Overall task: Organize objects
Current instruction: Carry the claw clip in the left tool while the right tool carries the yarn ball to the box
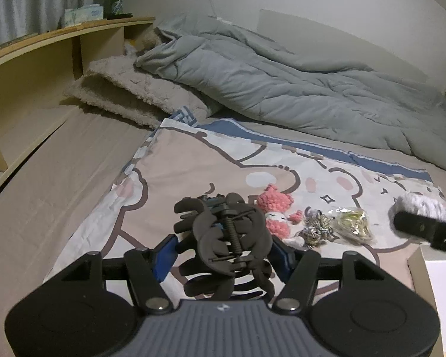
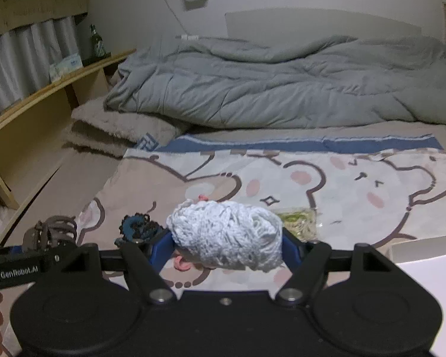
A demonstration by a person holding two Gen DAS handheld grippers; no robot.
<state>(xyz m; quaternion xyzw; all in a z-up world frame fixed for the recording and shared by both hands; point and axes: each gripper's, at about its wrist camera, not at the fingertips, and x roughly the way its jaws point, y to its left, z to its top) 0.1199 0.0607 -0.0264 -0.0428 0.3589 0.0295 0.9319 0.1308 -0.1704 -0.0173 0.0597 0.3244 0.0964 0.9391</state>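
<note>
The left gripper [image 1: 223, 255] pinches a dark hair claw [image 1: 226, 238] between its blue pads [image 1: 167, 257], squeezing the claw's sides so it hangs clear of the printed cloth [image 1: 193, 160]. The claw's spring pin runs roughly fore and aft, away from the camera, and its teeth curl out to both sides. The right gripper [image 2: 227, 248] is closed on a pale fluffy scrunchie [image 2: 226, 235], a soft lump whose long axis lies across the jaws. Both are held up, probably for carrying to the box [image 1: 416, 270] at the right. On the cloth remain a pink knitted piece [image 1: 275, 208], a braided tie [image 1: 315, 227] and a small packet [image 1: 353, 223].
</note>
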